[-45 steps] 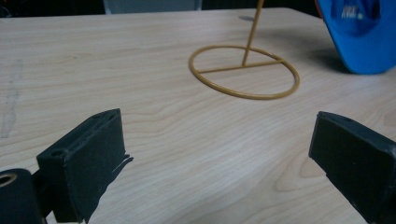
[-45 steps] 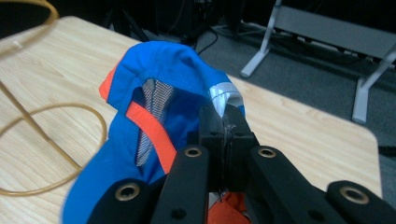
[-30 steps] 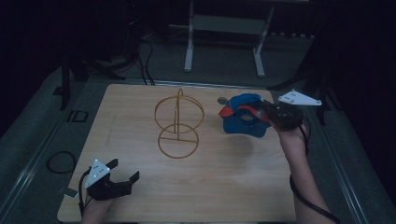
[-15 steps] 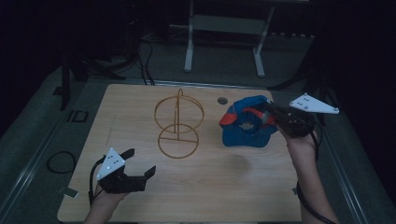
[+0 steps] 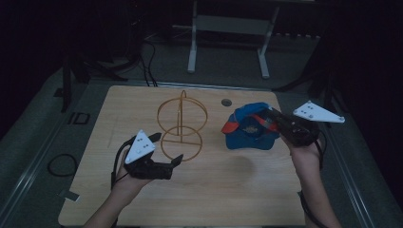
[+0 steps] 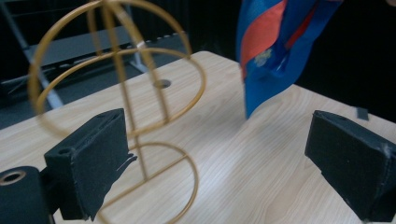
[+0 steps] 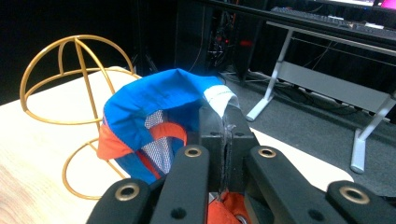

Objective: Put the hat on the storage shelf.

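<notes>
Right claw (image 5: 270,119) grips the blue cap (image 5: 247,133) (lifted, right of frame); left claw (image 5: 166,159) gapes empty beside the gold wire stand (image 5: 181,124).

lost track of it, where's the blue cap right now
High view: the cap hangs from the right hand-held gripper, at the table's right, beside the gold wire stand.

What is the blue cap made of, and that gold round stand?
The blue cap looks like soft cloth: it folds and droops where the right gripper pinches it, with white mesh lining and an orange brim. The gold stand looks like thin metal wire with a shiny brass-like finish, bent into hoops on a ring base.
</notes>
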Motion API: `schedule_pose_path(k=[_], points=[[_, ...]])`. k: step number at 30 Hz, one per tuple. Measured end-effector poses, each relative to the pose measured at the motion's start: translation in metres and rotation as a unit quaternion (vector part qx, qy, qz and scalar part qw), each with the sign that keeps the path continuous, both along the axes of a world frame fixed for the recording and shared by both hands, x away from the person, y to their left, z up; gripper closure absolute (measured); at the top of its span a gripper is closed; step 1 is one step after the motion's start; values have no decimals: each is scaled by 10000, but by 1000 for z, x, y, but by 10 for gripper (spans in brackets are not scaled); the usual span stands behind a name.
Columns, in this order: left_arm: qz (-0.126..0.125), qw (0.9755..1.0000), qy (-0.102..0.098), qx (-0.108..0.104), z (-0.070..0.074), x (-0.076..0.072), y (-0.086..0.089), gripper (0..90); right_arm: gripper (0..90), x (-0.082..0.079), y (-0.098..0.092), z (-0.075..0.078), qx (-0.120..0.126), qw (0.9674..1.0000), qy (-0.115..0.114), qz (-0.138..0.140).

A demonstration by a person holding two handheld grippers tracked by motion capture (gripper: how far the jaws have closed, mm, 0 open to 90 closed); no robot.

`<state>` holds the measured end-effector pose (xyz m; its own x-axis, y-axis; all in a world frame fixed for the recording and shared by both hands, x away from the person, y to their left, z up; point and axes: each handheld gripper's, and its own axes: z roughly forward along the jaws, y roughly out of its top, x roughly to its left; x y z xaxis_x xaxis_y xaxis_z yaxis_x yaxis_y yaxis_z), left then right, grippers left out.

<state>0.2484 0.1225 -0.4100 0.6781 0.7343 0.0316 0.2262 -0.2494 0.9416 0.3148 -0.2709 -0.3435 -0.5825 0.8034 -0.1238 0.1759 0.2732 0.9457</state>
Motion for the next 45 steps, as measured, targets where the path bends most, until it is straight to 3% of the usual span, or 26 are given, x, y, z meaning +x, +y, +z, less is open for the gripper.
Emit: schedule_pose_path(k=[5, 12, 23, 28, 33, 34, 43, 45], points=[[-212, 9996, -63, 165, 16, 12, -26, 65, 889, -4, 4, -2, 9, 9999, 4, 131], [-526, 9984, -156, 168, 38, 28, -64, 68, 889, -11, 15, -3, -21, 9995, -20, 313], [-593, 9969, -157, 488, 44, 49, -103, 165, 889, -22, 26, -1, -67, 9985, -102, 534], [-614, 9964, 1, 586, 46, 58, -116, 235, 888, -25, 29, 0, -126, 9980, -120, 604], [-656, 9951, 196, 708, 45, 66, -123, 436, 888, -27, 29, 0, -97, 9978, -128, 648], [-651, 9951, 181, 727, 44, 66, -124, 444, 888, -28, 29, -1, -99, 9977, -128, 665], [-654, 9959, 134, 618, 43, 69, -130, 829, 888, -36, 28, -4, -138, 9974, -159, 689], [-607, 9961, 59, 640, 43, 69, -131, 854, 888, -38, 28, -5, -133, 9975, -174, 678]])
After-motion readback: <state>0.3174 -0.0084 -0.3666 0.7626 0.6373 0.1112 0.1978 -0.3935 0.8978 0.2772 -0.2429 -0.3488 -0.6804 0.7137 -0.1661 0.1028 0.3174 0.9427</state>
